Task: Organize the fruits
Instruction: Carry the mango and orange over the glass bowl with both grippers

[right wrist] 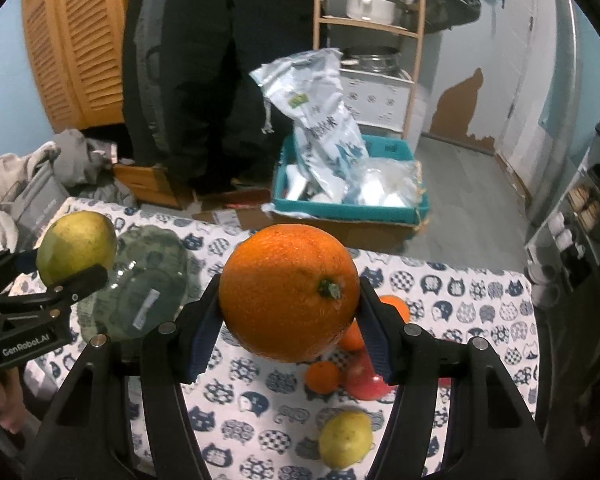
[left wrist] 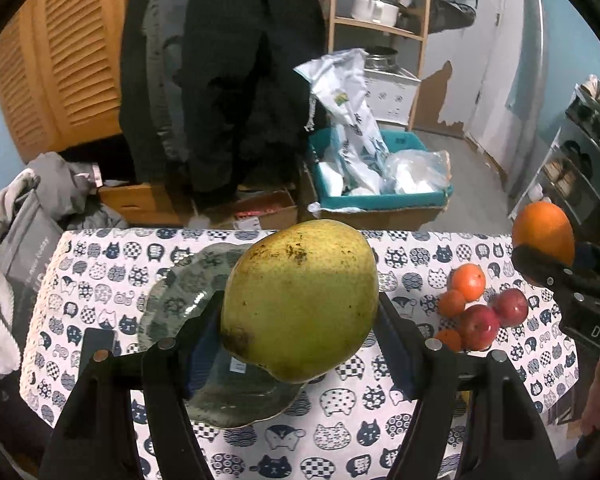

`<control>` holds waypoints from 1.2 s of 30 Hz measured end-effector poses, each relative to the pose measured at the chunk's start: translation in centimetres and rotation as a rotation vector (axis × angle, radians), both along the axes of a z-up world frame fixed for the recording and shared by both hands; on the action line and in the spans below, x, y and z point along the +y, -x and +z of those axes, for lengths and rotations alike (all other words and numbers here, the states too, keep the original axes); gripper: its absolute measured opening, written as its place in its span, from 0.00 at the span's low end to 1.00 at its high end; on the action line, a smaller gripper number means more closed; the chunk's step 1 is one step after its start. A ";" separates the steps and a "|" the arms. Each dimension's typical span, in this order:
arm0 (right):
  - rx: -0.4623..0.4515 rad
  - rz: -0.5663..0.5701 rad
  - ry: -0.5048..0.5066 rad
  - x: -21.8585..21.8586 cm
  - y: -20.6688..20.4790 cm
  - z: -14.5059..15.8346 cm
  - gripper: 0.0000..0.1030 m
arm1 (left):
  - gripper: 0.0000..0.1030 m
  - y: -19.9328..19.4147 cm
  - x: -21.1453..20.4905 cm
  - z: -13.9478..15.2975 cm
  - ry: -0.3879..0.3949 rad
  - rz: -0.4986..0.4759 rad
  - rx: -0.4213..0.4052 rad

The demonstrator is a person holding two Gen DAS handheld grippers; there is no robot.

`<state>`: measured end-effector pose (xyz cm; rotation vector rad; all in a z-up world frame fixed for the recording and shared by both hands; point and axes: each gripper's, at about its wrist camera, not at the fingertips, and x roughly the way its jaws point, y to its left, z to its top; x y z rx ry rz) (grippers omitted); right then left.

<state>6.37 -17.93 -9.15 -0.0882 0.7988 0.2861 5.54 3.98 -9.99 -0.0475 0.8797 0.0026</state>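
Cat pictures cover the tablecloth (left wrist: pixel 100 292) on the table. Left gripper (left wrist: pixel 300 320) squeezes a big green mango (left wrist: pixel 300 300) above the glass plate (left wrist: pixel 172 300) by the left edge. Right gripper (right wrist: pixel 290 320) squeezes an orange (right wrist: pixel 290 292) above small fruits (right wrist: pixel 340 372). Best to lower each slowly, then let go gently.

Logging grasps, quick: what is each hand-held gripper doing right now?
Left hand-held gripper: closed on the yellow-green pear.
Right hand-held gripper: closed on the large orange.
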 end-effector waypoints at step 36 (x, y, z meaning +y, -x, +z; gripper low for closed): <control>0.189 0.225 -0.028 16.3 -4.5 -6.8 0.61 | 0.70 -1.9 12.6 -9.9 0.034 0.201 0.236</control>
